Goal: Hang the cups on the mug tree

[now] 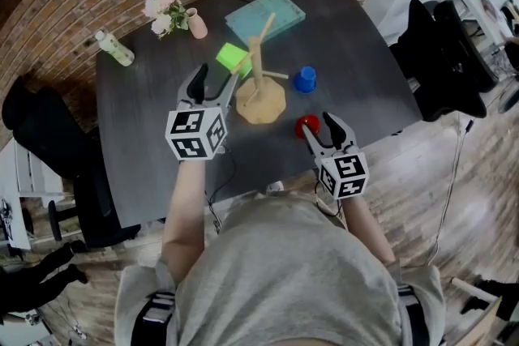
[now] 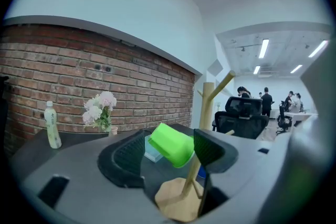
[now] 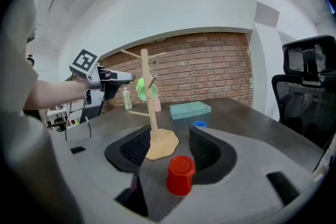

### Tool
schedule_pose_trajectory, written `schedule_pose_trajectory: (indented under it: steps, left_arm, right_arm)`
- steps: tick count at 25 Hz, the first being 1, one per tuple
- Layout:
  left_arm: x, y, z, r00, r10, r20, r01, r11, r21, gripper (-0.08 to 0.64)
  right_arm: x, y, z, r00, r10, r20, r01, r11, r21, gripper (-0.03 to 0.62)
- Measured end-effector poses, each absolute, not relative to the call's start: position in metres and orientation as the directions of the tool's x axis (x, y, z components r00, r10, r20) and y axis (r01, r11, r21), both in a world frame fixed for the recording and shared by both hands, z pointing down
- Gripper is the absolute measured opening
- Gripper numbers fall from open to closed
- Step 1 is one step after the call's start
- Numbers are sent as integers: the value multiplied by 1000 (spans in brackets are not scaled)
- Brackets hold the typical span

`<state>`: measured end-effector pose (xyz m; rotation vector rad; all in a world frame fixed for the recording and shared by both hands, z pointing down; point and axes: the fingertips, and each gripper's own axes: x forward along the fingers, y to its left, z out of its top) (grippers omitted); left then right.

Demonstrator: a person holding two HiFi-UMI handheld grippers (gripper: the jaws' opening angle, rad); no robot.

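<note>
The wooden mug tree (image 1: 259,81) stands mid-table. A green cup (image 1: 233,57) hangs tilted on one of its left branches. My left gripper (image 1: 216,79) is open around that cup; in the left gripper view the green cup (image 2: 172,143) sits between the spread jaws, close to the right pad. A red cup (image 1: 306,125) stands upside down on the table right of the tree's base. My right gripper (image 1: 317,126) is open, and the red cup (image 3: 180,174) lies between its jaws (image 3: 171,148) untouched. A blue cup (image 1: 305,79) stands upside down beyond it.
A teal box (image 1: 265,16) lies behind the tree. Pink flowers in a vase (image 1: 172,10) and a small bottle (image 1: 115,48) stand at the far left. The dark table's near edge (image 1: 243,194) is close to my body. Black chairs (image 1: 442,53) flank the table.
</note>
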<state>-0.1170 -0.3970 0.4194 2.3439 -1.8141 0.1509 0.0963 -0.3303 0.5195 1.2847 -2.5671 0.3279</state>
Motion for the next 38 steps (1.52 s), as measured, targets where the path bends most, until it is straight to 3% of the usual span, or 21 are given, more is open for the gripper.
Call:
schedule_pose_trajectory:
  steps: [11,23,38]
  left_arm:
    - [-109,-365,447,264,-950,168,-961,-244,129,281]
    - [-113,-334,487,273,-933,232,-955,-234,183,278]
    - [-133,-311,499,271,-931,245,-954,-225,200,273]
  right_arm:
    - [102,-339,568,-546,-734,405,-810,586,-28,235]
    - [100,-344,614,-519,-696,496,-796,606,17,233]
    - [89,-337,594,-506,-724,469,-807,590,40,217]
